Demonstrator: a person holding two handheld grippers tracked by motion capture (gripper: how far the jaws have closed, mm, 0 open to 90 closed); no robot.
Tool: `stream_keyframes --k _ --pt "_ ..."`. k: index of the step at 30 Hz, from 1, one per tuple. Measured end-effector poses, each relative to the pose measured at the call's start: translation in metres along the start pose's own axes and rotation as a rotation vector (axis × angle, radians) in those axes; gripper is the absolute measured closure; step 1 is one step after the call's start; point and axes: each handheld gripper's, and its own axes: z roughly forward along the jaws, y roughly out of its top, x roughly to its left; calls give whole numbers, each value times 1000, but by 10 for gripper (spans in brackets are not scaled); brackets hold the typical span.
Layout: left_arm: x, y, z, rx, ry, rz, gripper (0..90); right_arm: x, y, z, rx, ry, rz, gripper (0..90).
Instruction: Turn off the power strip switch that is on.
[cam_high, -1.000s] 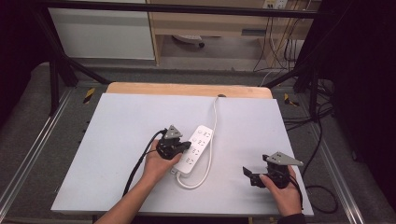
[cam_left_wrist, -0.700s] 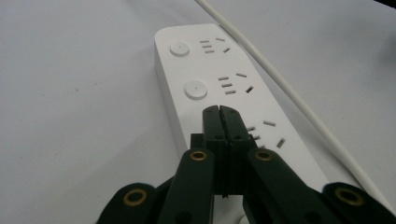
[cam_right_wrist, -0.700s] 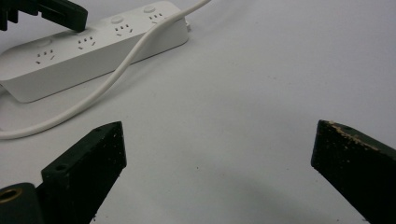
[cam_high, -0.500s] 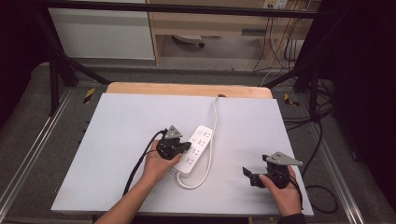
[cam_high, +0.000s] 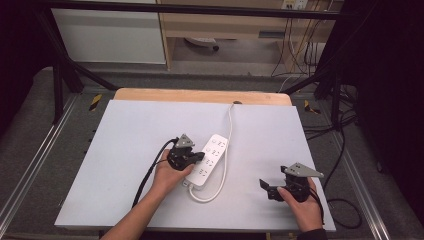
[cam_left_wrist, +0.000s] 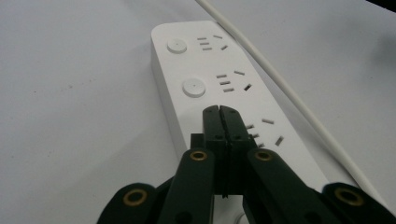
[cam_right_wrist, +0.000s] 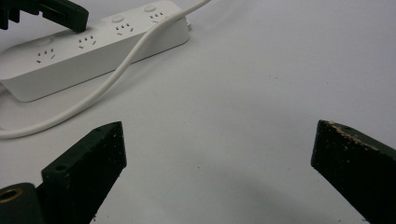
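A white power strip (cam_high: 210, 159) lies at the middle of the white table (cam_high: 125, 150), and its white cable (cam_high: 229, 125) runs to the far edge and loops near the front. My left gripper (cam_high: 199, 158) is shut with nothing between its jaws. In the left gripper view its tips (cam_left_wrist: 219, 112) sit on top of the strip (cam_left_wrist: 210, 65), beside a socket and below two round buttons. My right gripper (cam_high: 267, 187) rests at the front right, apart from the strip. Its jaws (cam_right_wrist: 219, 154) stand wide open over bare table, with the strip (cam_right_wrist: 93, 42) and the left gripper (cam_right_wrist: 60, 14) farther off.
A strip of the wooden tabletop (cam_high: 200, 95) shows at the back. Dark metal frame rails (cam_high: 50, 150) run along both sides, and loose cables (cam_high: 345, 150) hang off the right side. A shelf unit stands beyond the table.
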Motion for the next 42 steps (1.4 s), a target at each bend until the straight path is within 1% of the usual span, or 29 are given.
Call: stream_keyframes --k 2,6,10,16,21,26,37,42 --pt "1 0 0 3 -4 -6 900 0 0 0 1 0 -1 41" --pt "0 2 0 14 -3 3 900 0 0 0 2 -1 1 41" --pt "1 2 0 19 -10 -6 900 0 0 0 2 0 -2 41" --pt "2 3 0 28 -15 -6 900 0 0 0 2 1 -2 41" --pt "1 6 0 44 -12 11 900 0 0 1 4 2 -1 41" --pt "1 7 0 51 -16 8 900 1 0 1 4 2 -1 41" --pt "0 8 0 64 -8 28 900 0 0 0 4 2 -2 41" --pt "1 9 1 67 -11 23 900 0 0 0 4 3 -2 41"
